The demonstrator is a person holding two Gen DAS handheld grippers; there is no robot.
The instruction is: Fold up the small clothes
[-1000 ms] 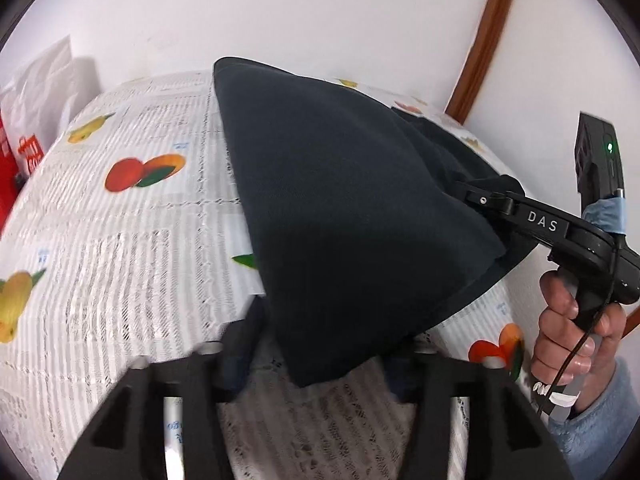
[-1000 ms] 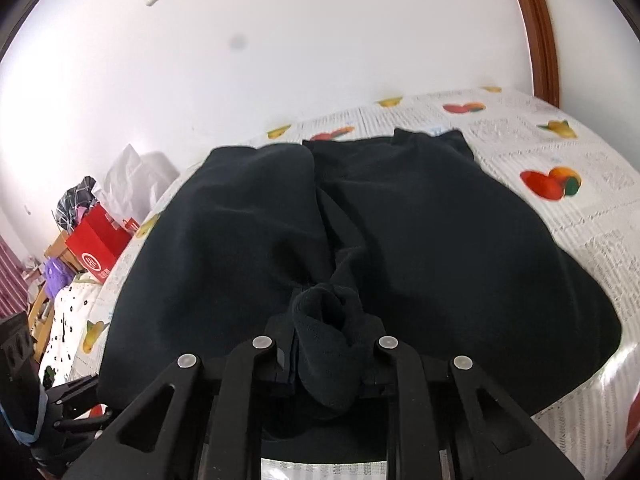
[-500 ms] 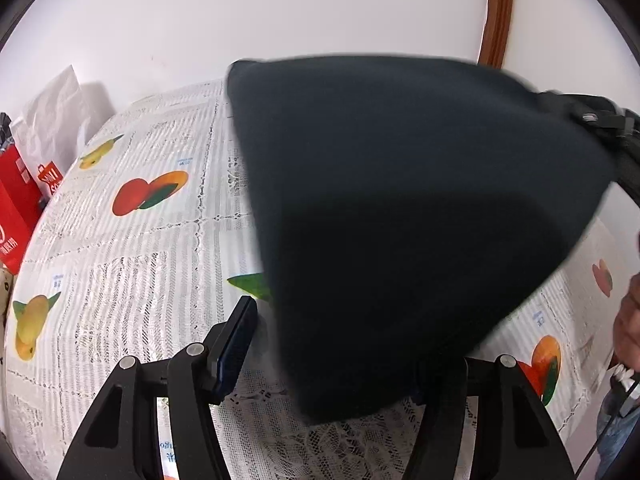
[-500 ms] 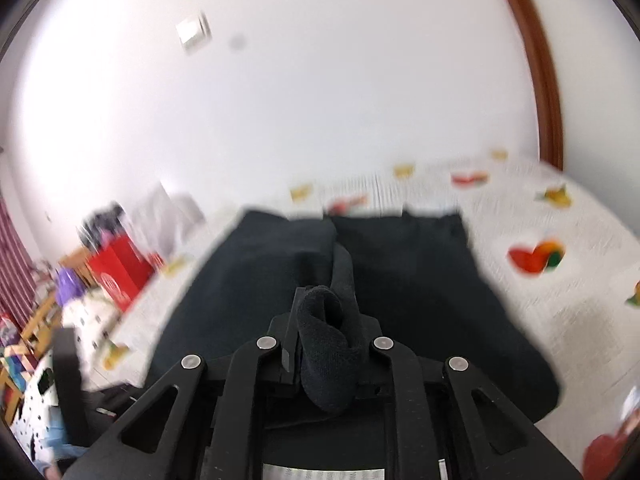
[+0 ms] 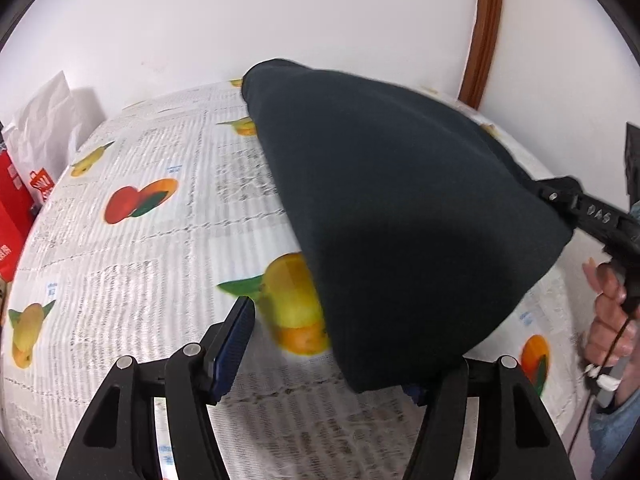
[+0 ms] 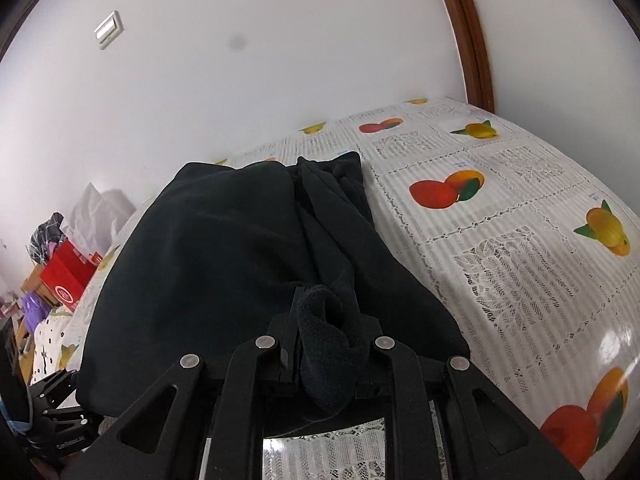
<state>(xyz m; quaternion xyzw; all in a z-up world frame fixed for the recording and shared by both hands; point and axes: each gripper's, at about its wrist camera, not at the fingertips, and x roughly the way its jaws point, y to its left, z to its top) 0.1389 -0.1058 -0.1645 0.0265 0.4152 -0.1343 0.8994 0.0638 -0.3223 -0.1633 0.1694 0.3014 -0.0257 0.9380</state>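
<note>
Dark garment (image 5: 400, 216) draped across centre and right of frame over the fruit-print tabletop (image 5: 132, 248), left tongs (image 5: 332, 352) spread wide at lower edge, right tongs (image 6: 326, 344) clamped on a bunched fold of the garment at lower centre.

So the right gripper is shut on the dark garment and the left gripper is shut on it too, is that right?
Not quite. The right gripper is shut on the dark garment, but the left gripper is open: the left wrist view shows its fingers spread wide, with the garment draped over the right-hand one.
</note>
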